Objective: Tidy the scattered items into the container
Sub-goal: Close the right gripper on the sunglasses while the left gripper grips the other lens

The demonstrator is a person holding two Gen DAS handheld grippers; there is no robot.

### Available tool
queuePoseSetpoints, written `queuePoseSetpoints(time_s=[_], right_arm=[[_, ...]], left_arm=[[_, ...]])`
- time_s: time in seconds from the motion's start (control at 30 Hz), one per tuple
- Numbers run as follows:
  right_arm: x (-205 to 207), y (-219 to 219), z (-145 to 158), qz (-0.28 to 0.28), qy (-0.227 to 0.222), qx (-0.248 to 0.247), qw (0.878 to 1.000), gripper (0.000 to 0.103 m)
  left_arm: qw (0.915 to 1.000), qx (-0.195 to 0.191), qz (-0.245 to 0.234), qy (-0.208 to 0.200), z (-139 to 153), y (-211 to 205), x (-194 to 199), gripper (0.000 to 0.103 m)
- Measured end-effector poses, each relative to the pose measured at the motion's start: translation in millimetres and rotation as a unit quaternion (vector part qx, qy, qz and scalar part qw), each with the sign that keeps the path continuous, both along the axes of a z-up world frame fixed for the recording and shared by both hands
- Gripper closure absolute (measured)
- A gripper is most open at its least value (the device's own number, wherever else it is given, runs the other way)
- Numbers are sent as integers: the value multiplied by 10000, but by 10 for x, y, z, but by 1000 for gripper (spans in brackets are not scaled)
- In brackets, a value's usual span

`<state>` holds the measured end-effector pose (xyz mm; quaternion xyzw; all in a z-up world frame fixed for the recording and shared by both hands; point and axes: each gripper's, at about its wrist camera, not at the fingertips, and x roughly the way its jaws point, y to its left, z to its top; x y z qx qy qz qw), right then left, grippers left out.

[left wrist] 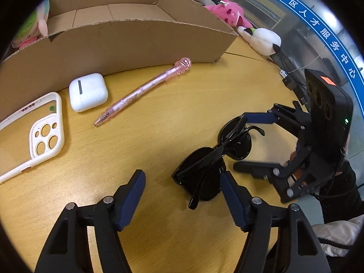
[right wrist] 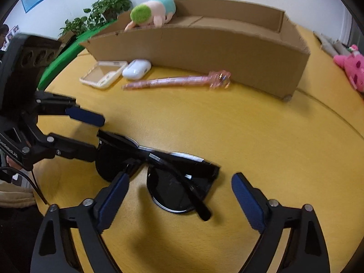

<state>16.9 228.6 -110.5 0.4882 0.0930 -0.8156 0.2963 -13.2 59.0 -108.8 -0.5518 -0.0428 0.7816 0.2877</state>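
Note:
Folded black sunglasses [left wrist: 204, 166] [right wrist: 173, 191] lie on the yellow table [left wrist: 136, 150]. My left gripper [left wrist: 182, 174] [right wrist: 99, 137] is open over one end of them; its right finger sits beside a lens and its left finger stands well apart. At the other lens my right gripper [right wrist: 180, 176] [left wrist: 240, 141] is open, straddling it, with no pad pressing. Farther back lie a pink pen [left wrist: 141, 92] [right wrist: 173, 82], a white earbud case [left wrist: 88, 92] [right wrist: 136, 68] and a cream phone case [left wrist: 34, 136] [right wrist: 103, 74], all in front of the open cardboard box [left wrist: 127, 43] [right wrist: 204, 50].
A green-haired plush [right wrist: 152, 11] leans on the box's left end. A pink plush [left wrist: 229, 13] [right wrist: 350, 68] and a white plush [left wrist: 261, 39] sit past its right end near the table's edge. Potted plants [right wrist: 109, 4] stand behind. A person's sleeve [left wrist: 336, 234] is at the lower right.

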Motion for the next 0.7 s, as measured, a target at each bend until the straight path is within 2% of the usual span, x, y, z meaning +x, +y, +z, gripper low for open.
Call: queuePoseSetpoints(time_s=[0.13, 0.3, 0.4, 0.5, 0.6, 0.7], right_arm=[[91, -101, 0, 140, -226, -325, 9991, 9], [210, -235, 33, 477, -183, -289, 9983, 10], [218, -217, 150, 723, 16, -195, 9972, 10], [148, -199, 296, 1088, 301, 149, 9935, 10], [96, -281, 422, 1750, 640, 645, 9804, 10], [104, -412, 464, 2748, 795, 933, 9537, 16]], left_arm=[[9999, -147, 28, 64, 2, -69, 16, 38], [9996, -223, -73, 153, 36, -213, 61, 38], [9990, -235, -205, 323, 115, -255, 94, 38], [9969, -136, -524, 566, 251, -210, 90, 38], [9906, -113, -1075, 839, 378, -62, 79, 38], [9802, -167, -1719, 968, 402, 111, 71, 38]])
